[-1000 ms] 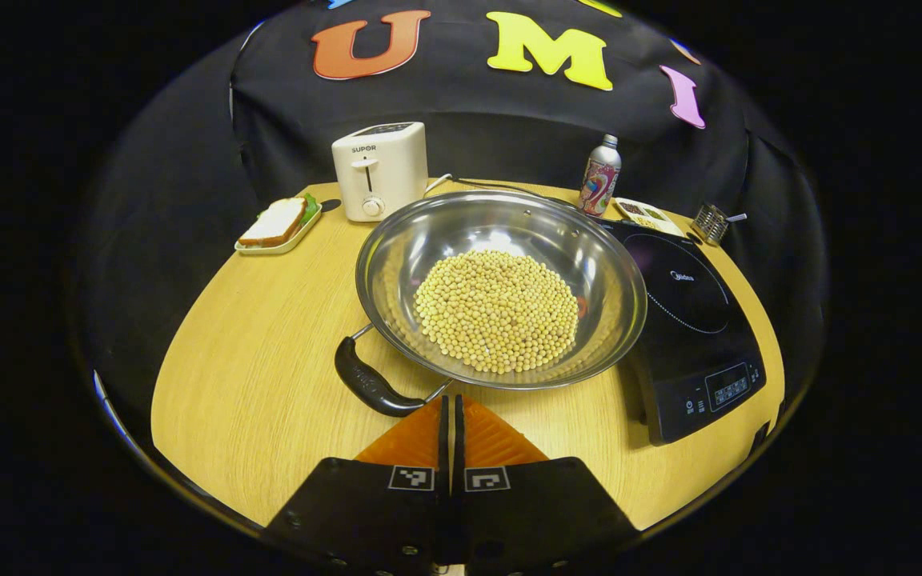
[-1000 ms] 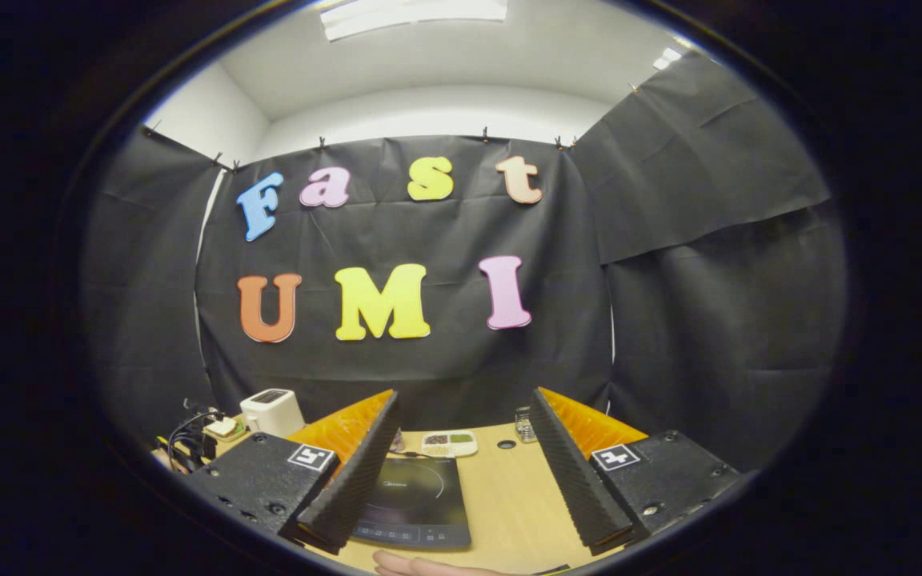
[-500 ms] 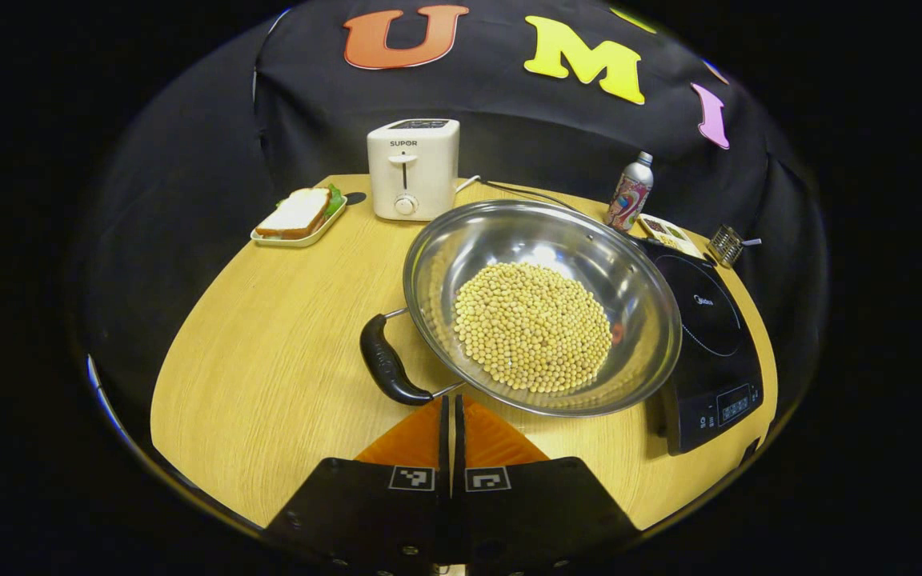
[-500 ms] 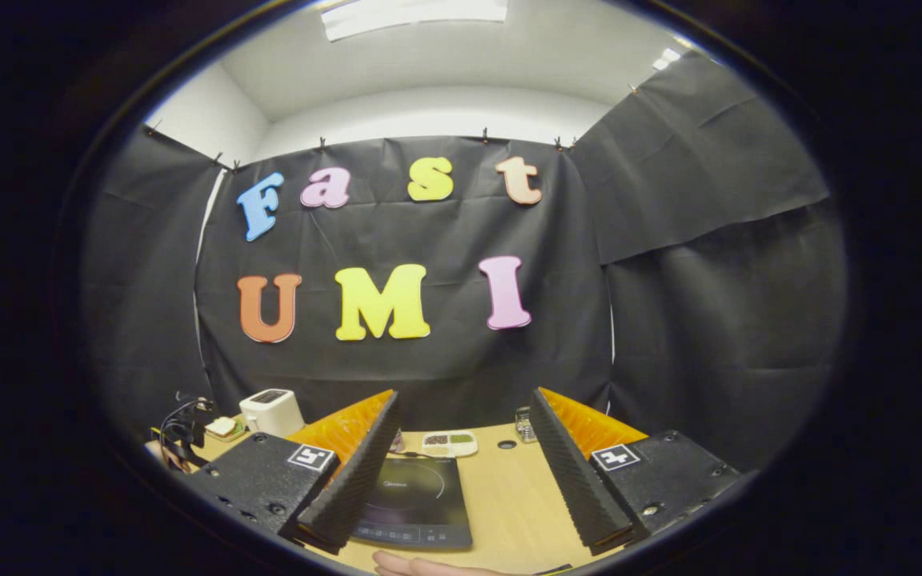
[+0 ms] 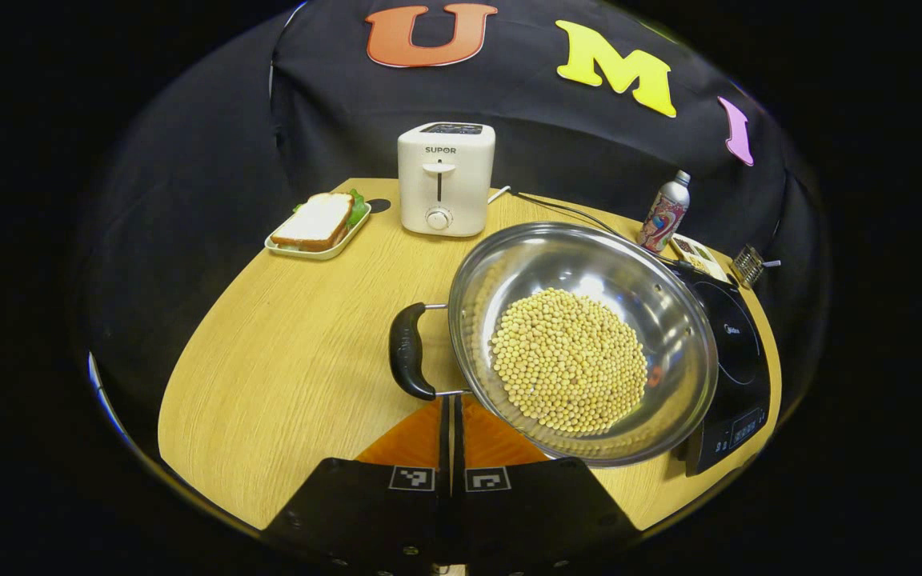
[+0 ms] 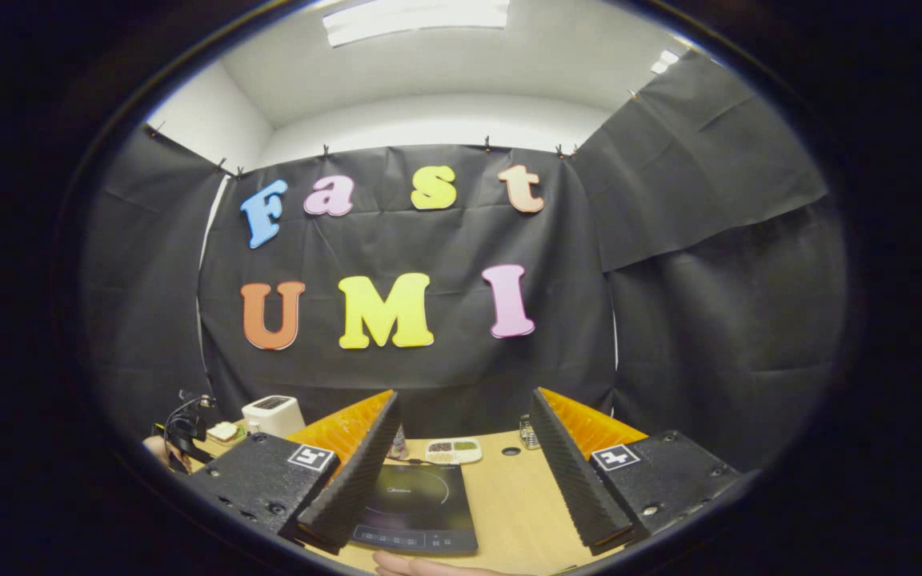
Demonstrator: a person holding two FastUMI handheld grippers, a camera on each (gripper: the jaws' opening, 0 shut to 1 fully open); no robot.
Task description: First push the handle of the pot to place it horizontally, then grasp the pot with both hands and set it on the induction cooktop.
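1. The pot [image 5: 581, 344], loaded with soybeans [image 5: 569, 362], is seen sitting on the table [image 5: 285, 384] just left of the induction cooktop [image 5: 729, 352], its far rim overlapping the cooktop's edge from this angle. It hasn't been set on top yet.
2. The black handle [image 5: 409, 362] is pointed toward the left side of the table, so the push step looks pretty much done, though that's a judgement call.
3. The left claw [image 5: 450, 416] is pressed together with nothing between its fingers, its tips right at the near end of the handle; actual contact can't be confirmed.
4. The right claw [image 6: 461, 464] is held wide apart and empty, aimed over the cooktop [image 6: 417, 508].
5. Still left: both claws clamped on the pot, then the lift onto the cooktop.
6. The toaster [image 5: 445, 178], sandwich tray [image 5: 318, 228] and bottle [image 5: 663, 212] are laid out clearly in the left gripper view; the ceiling light [image 6: 417, 12] is caught in the right gripper view, plus a bit of a hand [image 6: 421, 566] at the bottom.
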